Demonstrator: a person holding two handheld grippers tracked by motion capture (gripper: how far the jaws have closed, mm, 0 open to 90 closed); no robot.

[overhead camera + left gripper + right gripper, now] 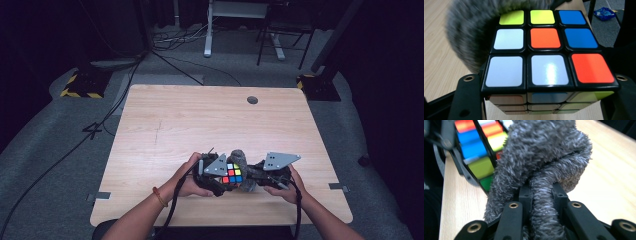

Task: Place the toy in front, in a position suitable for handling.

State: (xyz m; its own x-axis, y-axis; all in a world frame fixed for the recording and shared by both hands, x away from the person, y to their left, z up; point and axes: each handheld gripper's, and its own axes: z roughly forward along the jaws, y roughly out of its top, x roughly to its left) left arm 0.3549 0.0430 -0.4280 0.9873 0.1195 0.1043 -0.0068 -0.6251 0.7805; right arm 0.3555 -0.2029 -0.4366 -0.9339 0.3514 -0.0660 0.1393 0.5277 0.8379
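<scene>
cube (232,173) sits near the table's (200,120) front edge, clamped between the jaws of the left gripper (220,176). right gripper (260,175) is closed tight on a fuzzy grey cloth (544,157), which presses against the cube's far side.

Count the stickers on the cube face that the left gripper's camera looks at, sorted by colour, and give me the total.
On the cube face in the left gripper view:
White: 3
Yellow: 2
Blue: 2
Orange: 1
Red: 1
Total: 9
</scene>
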